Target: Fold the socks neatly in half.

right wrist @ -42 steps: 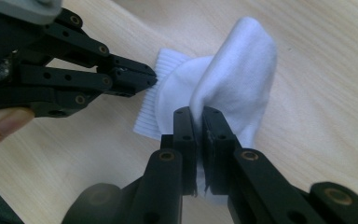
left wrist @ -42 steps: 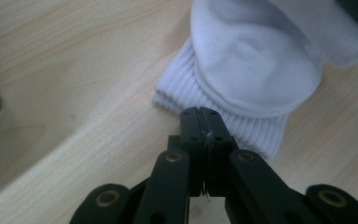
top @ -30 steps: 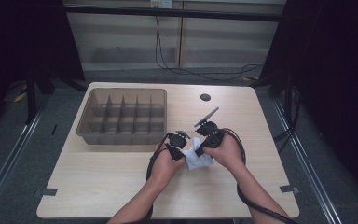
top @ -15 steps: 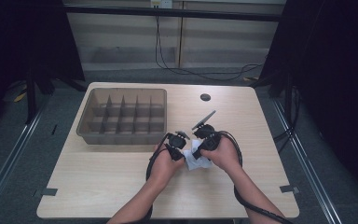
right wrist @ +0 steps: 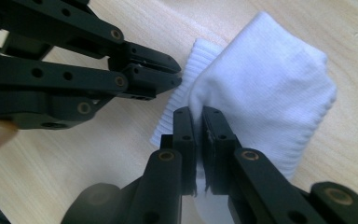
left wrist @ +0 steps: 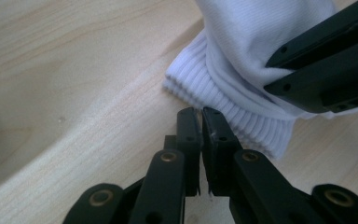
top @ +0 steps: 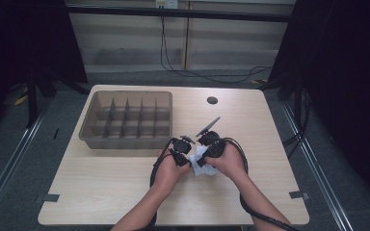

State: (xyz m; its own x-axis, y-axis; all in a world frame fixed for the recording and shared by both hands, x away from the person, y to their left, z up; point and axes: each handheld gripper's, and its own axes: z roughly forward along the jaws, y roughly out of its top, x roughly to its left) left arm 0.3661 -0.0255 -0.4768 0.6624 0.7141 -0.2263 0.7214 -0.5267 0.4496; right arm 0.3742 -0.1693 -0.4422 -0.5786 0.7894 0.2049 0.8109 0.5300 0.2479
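We find the right gripper [right wrist: 198,112] clamped on the sock [right wrist: 270,88]; the left gripper [left wrist: 200,113], jaws together, sits just beside its cuff.

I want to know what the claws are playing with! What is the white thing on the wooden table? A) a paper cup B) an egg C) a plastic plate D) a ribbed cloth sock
D: the soft white ribbed cloth sock lies folded on the light wooden table, its knitted cuff showing.
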